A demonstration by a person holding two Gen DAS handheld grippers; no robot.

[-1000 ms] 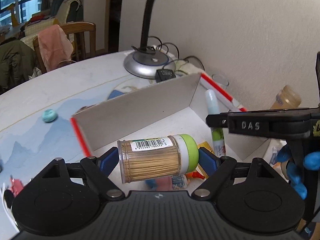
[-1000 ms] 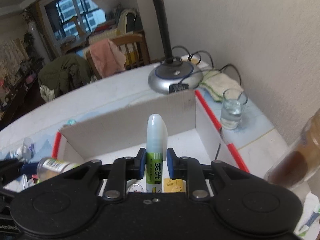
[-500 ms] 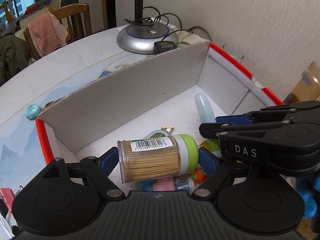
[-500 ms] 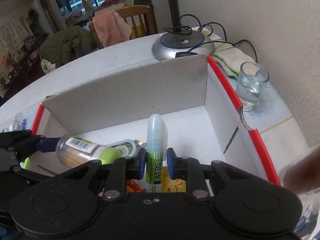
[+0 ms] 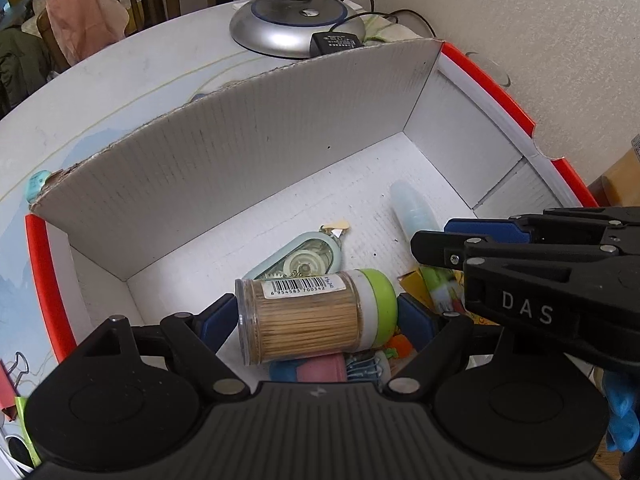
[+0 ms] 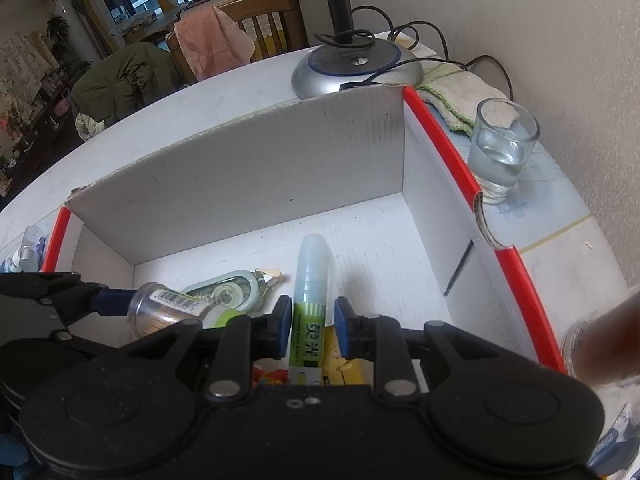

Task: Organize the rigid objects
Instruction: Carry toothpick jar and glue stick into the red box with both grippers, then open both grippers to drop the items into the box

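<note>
We hold the toothpick jar crosswise in the left gripper, pads pinching both ends, above the box's near edge. The right gripper has just been opening; the glue stick lies between its loosened pads, pointing toward the far wall.

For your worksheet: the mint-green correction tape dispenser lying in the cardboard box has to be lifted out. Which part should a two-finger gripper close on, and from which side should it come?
Grip the correction tape dispenser across its narrow width at mid-body, coming from above. It lies flat on the floor of the box, its long rounded sides exposed. The toothpick jar held in the left gripper hangs over its near end, so take the far half.
</note>
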